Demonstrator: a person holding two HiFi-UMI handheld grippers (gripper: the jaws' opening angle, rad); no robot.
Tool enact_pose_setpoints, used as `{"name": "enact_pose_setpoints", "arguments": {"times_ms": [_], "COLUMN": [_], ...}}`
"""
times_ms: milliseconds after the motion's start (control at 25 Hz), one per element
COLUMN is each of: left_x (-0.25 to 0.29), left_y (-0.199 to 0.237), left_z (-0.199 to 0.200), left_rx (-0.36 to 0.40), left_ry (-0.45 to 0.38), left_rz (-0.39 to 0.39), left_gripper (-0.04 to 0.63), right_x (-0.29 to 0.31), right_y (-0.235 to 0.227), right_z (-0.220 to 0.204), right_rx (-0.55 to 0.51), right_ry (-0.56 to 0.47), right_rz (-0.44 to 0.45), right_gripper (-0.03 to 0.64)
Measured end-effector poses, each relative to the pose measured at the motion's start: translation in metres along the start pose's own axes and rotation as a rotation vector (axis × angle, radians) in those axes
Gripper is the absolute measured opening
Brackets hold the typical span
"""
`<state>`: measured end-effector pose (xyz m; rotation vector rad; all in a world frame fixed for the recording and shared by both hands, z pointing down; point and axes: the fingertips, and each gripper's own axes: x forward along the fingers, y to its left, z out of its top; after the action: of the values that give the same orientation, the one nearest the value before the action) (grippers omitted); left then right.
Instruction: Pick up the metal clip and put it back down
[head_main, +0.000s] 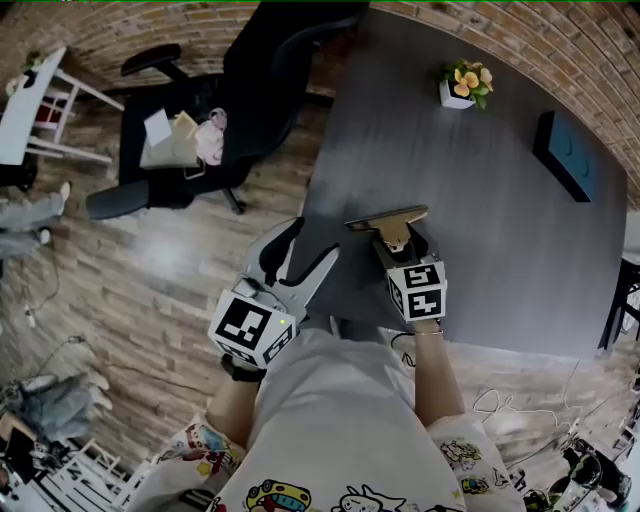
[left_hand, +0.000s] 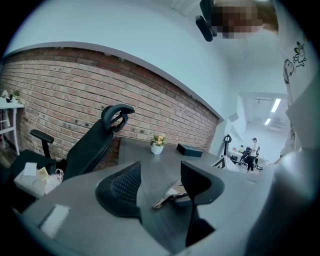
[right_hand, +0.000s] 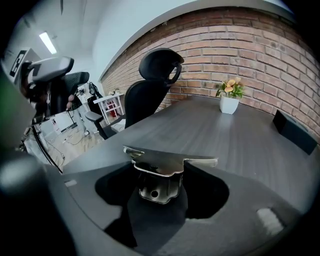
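1. Clip status: clamped in the right tool. The jaws press on both sides of the clip's folded body. Its two flat wings spread sideways above the jaw tips.
2. Clip location: over the desk, close to the near edge and the near left corner. I can't tell whether its underside touches the desk or sits just off it.
3. Right tool tilts down toward the desk. Its marker cube faces up in the head view.
4. Left tool: released, jaws well apart, nothing between them. Its own view shows bare desk through the gap, and beyond that the clip in the other tool.
5. Left tool sits at the desk's near left corner, beside the right tool and apart from the clip. It points roughly level across the desk.
6. Far side of desk: white pot with yellow flowers, near the brick wall. A black box lies to its right. Both are well apart from the clip.
7. Left of desk: black chair on the wood floor. A second seat beside it holds papers and something pink.
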<state>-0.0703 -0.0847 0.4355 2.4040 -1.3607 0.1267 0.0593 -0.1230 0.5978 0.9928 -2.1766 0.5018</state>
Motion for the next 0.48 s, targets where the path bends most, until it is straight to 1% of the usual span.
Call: {"name": "enact_pose_setpoints", "arguments": {"times_ms": [240, 480], "left_x": [0.005, 0.011], "left_y": [0.0, 0.0], "left_z": [0.014, 0.029], "left_rx": [0.015, 0.038], "left_ry": [-0.018, -0.033], "left_rz": [-0.015, -0.031], "left_gripper": [0.249, 0.244], "right_x": [-0.013, -0.037], "right_y": [-0.005, -0.016], "right_z": [0.021, 0.052], "right_rx": [-0.003, 0.024], "right_ry": [-0.053, -0.147], "right_rz": [-0.004, -0.03], "right_gripper": [0.281, 0.281]}}
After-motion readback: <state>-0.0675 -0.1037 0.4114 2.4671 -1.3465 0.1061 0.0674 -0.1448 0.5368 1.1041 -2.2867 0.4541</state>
